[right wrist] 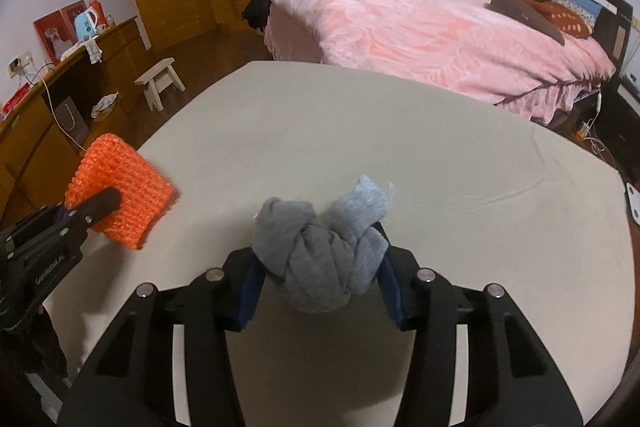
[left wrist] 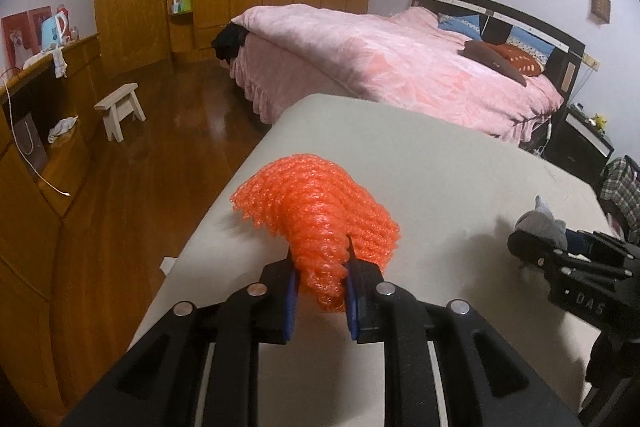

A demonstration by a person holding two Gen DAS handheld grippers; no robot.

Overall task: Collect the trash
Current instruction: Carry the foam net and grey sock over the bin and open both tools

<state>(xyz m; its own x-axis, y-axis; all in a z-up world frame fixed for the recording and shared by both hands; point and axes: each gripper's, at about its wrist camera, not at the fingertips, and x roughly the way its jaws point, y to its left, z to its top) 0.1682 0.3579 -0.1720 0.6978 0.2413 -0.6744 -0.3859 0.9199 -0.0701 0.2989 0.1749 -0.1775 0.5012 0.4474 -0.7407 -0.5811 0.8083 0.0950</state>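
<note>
Fingers of the left gripper (left wrist: pixel 320 291) pinch a narrow bunch of the orange bubble wrap (left wrist: pixel 316 211), lifting most of the sheet clear of the beige table (left wrist: pixel 440 167) for carrying. Right gripper (right wrist: pixel 320 287), jaws about half open, brackets the knotted grey cloth (right wrist: pixel 320 247) resting on the table; its pads appear to touch the knot, though firm pressure cannot be confirmed.

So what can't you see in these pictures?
- Any trash bin: in neither view.
- Underside of the gray cloth: right wrist view, hidden by the cloth itself and the right gripper.
- End of the orange wrap: left wrist view, squeezed inside the left gripper.
- Shelf items: too small.
</note>
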